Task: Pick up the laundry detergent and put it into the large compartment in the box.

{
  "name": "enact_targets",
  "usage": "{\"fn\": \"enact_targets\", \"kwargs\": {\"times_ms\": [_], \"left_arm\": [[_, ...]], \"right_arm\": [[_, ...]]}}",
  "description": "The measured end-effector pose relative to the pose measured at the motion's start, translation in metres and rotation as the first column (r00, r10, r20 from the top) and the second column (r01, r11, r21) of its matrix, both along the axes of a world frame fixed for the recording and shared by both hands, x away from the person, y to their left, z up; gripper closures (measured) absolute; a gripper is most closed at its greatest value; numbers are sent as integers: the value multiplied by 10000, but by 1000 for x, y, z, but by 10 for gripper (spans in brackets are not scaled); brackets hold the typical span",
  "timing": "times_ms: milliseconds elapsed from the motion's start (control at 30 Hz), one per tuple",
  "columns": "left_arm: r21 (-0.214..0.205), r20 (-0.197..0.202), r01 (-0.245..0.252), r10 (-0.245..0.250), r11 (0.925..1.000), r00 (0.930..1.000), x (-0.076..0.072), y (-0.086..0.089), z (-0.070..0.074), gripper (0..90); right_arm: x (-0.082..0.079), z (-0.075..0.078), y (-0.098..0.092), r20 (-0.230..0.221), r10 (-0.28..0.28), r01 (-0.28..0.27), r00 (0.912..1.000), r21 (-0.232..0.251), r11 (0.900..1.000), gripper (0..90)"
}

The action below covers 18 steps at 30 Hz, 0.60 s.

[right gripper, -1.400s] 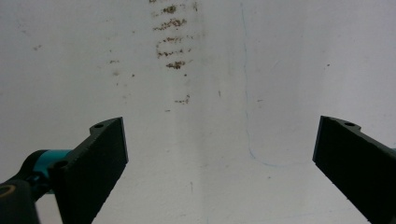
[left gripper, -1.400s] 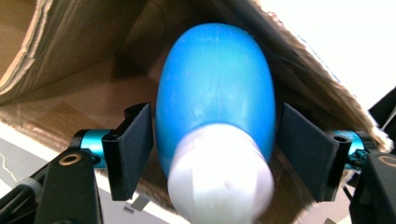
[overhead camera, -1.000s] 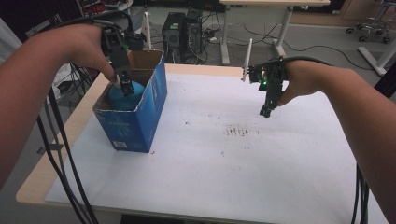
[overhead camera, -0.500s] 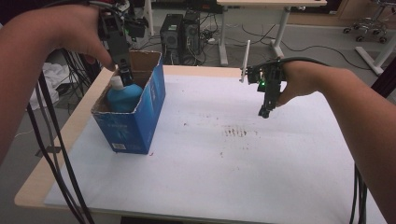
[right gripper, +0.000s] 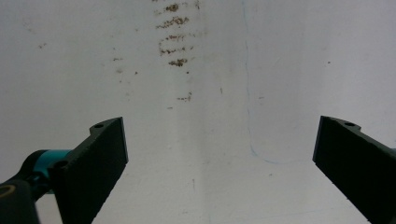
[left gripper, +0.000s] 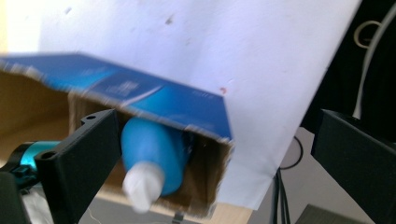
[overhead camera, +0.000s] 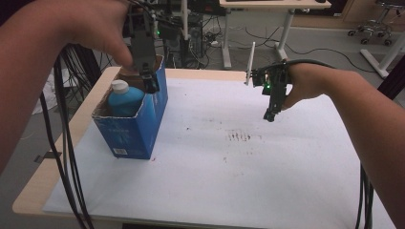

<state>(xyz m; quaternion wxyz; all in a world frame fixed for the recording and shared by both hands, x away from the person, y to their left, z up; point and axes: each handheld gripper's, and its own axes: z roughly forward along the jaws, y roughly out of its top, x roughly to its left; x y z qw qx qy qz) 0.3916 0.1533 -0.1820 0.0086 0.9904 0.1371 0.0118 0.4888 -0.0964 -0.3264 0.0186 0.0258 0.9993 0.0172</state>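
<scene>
1. The left gripper [overhead camera: 149, 82] has its black jaws spread wide and empty, poised over the far rim of the open blue cardboard box [overhead camera: 138, 126].
2. It has risen out of the box since a second ago, leaving the blue plastic bottle with a white cap [overhead camera: 123, 98] inside; the placing looks finished.
3. The right gripper [overhead camera: 270, 113], jaws likewise spread and empty, still hovers above the stained white table cover [overhead camera: 248, 176].

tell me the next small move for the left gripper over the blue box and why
Probably lift the left gripper clear of the blue cardboard box: its jaws are open and empty, and the blue bottle with a white cap already sits inside the box, so nothing there looks left to hold.
</scene>
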Motion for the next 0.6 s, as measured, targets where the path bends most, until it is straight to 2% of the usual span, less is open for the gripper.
{"fn": "enact_targets", "kwargs": {"times_ms": [67, 100, 133, 267, 300, 333, 467, 600], "left_arm": [[0, 0, 0, 0, 10000, 10000, 0, 0, 0, 16], [34, 30, 723, -723, 9974, 9974, -6, -14, -4, 16], [77, 12, 960, -960, 9954, 9954, -7, -19, -5, 16], [46, 27, 1531, -1531, 9882, 9882, -11, -31, -12, 16], [46, 27, 1531, -1531, 9882, 9882, -11, -31, -12, 16], [52, -66, 1774, -1773, 9841, 9841, -12, -38, -19, 16], [115, -223, 2049, -2046, 9787, 9786, -12, -46, -35, 16], [301, -326, 2052, -2043, 9782, 9784, -10, -48, -49, 16]], "right_arm": [[0, 0, 0, 2, -42, 42, 10000, -24, 10000, 21], [0, 0, -1, -3, 0, 0, 10000, -20, 10000, 21], [0, 0, -1, 19, -10, 10, 10000, -10, 10000, 21], [0, 0, -1, 24, 33, -33, 10000, -32, 10000, 21], [0, 0, -1, 24, 33, -33, 10000, -32, 10000, 21], [0, 0, -1, 29, 21, -21, 10000, -33, 10000, 21], [-1, -1, 1, 3, -54, 54, 10000, -76, 10000, 21], [-2, -1, 2, 13, -42, 42, 10000, -91, 9999, 21]]}}
